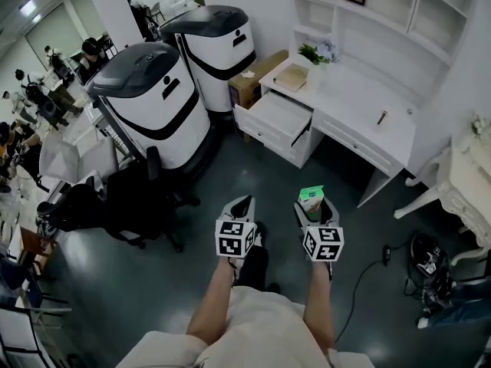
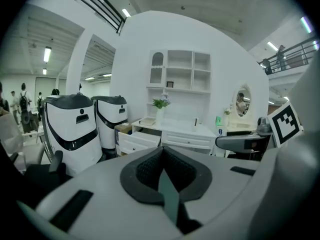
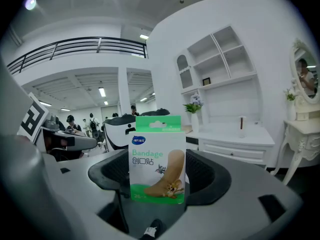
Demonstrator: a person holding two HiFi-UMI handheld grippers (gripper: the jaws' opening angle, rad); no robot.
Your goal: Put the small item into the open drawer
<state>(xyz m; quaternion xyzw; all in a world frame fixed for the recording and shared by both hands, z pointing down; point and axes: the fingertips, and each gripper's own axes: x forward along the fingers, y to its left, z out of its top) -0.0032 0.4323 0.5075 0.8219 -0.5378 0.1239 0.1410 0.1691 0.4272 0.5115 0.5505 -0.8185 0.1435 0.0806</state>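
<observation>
A green and white bandage box (image 3: pixel 157 158) stands upright between the jaws of my right gripper (image 3: pixel 158 164), which is shut on it. From the head view the box (image 1: pixel 311 201) pokes up from the right gripper (image 1: pixel 313 209), held over the dark floor well short of the desk. The white desk (image 1: pixel 360 102) stands ahead against the wall, and its left drawer (image 1: pixel 273 119) is pulled open. My left gripper (image 1: pixel 240 208) hangs beside the right one, with its jaws (image 2: pixel 162 154) together and nothing in them. The open drawer (image 2: pixel 134 141) shows far ahead of it.
Two tall white and black machines (image 1: pixel 153 106) (image 1: pixel 217 38) stand left of the desk, with a cardboard box (image 1: pixel 251 79) between them and the drawer. A black office chair (image 1: pixel 142 202) is at left. A white chair (image 1: pixel 464 179) and cables (image 1: pixel 426 261) lie at right. A potted plant (image 1: pixel 315 52) is on the desk.
</observation>
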